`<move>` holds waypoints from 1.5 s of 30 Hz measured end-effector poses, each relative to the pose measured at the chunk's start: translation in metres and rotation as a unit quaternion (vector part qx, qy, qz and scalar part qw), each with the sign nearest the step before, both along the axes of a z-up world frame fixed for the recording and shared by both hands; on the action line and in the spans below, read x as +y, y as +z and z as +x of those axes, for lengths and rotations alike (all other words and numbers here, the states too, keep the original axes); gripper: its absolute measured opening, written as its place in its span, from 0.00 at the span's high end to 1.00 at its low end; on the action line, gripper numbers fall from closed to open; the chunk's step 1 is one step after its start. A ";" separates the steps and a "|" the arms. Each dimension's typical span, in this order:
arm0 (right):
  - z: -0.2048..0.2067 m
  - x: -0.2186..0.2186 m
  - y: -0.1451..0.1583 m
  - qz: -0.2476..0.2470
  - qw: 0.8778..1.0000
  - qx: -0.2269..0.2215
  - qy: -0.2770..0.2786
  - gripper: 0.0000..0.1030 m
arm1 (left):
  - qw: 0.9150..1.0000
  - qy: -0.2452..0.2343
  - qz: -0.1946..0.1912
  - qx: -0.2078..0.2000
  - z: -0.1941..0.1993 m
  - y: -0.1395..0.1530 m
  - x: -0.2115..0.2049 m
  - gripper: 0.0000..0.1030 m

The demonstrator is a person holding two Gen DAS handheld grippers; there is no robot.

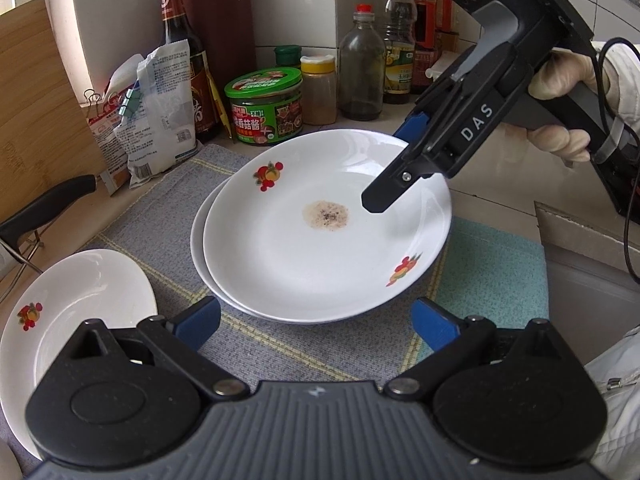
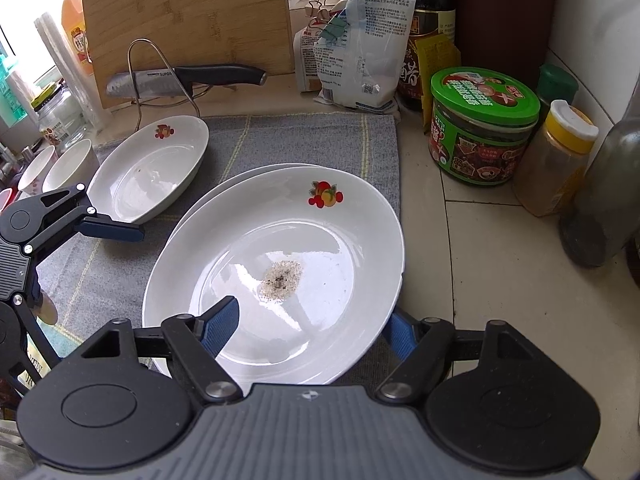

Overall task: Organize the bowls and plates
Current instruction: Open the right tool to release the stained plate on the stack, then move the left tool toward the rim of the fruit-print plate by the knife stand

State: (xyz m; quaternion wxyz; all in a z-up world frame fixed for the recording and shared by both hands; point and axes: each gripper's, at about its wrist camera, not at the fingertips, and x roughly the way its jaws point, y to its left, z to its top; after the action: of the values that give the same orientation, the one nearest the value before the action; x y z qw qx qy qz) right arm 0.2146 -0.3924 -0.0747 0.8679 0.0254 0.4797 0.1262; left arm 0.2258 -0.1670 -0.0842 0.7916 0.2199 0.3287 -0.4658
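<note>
A white, shallow ceramic plate with fruit decals and a brownish residue spot in its middle sat on a second white plate of the same kind, the upper one shifted slightly off the lower. Both rested on a grey woven cloth with yellow stripes spread over the tiled surface.

The right gripper straddled the near rim of the top plate in its own view, one blue-padded finger lying inside the plate and the other below the rim outside it; its jaws stood apart and were not clamped on the rim. The left gripper hovered near the stack's opposite edge, spread wide and holding nothing.

A third white fruit-decal plate lay by itself on the cloth, well apart from the stack, near the left gripper. Two small white bowls stood just beyond it at the cloth's edge.

Behind the cloth, a green-lidded sauce jar, a yellow-capped spice shaker, a dark soy sauce bottle and clipped plastic seasoning bags stood along the wall. A black-handled kitchen knife rested on a wire rack in front of an upright bamboo cutting board.
</note>
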 end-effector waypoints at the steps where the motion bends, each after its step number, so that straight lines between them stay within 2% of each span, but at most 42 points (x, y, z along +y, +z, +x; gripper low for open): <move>1: 0.000 0.001 -0.001 -0.003 1.000 0.001 -0.001 0.13 | 1.000 0.001 0.000 0.000 0.000 0.000 0.000 0.02; 4: -0.002 0.003 -0.002 -0.017 1.000 0.002 -0.003 0.08 | 1.000 0.003 0.002 -0.003 -0.003 0.001 0.001 0.01; 6: -0.005 0.005 0.001 -0.015 1.000 -0.008 0.000 0.00 | 1.000 0.004 0.001 -0.004 -0.004 0.002 0.003 0.01; 17: -0.013 0.027 0.008 -0.052 0.998 -0.034 0.016 0.00 | 0.999 0.036 -0.004 -0.013 -0.006 0.007 0.013 0.01; 24: -0.023 0.044 0.013 -0.080 0.995 -0.063 0.013 0.00 | 0.996 0.085 -0.017 -0.020 -0.011 0.015 0.026 0.01; 30: -0.035 0.072 0.022 -0.097 0.989 -0.108 0.020 0.00 | 0.988 0.154 -0.012 -0.022 -0.015 0.021 0.050 0.01; 32: -0.037 0.085 0.024 -0.102 0.988 -0.117 0.026 0.00 | 0.984 0.179 -0.001 -0.026 -0.017 0.022 0.060 0.01; 36: -0.040 0.112 0.024 -0.097 0.987 -0.128 0.030 0.00 | 0.974 0.225 -0.002 -0.032 -0.024 0.028 0.090 0.01; 43: -0.043 0.161 0.020 -0.092 0.986 -0.139 0.013 0.00 | 0.962 0.271 -0.036 -0.027 -0.026 0.036 0.146 0.01; 45: -0.047 0.174 0.019 -0.097 0.985 -0.145 0.010 0.00 | 0.962 0.268 -0.045 -0.025 -0.024 0.036 0.157 0.01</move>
State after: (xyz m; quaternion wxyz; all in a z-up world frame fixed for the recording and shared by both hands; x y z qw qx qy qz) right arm 0.1676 -0.2179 -0.0554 0.9252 -0.0823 0.3592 0.0906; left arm 0.2017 -0.0098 -0.0482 0.9045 0.0992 0.3346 -0.2452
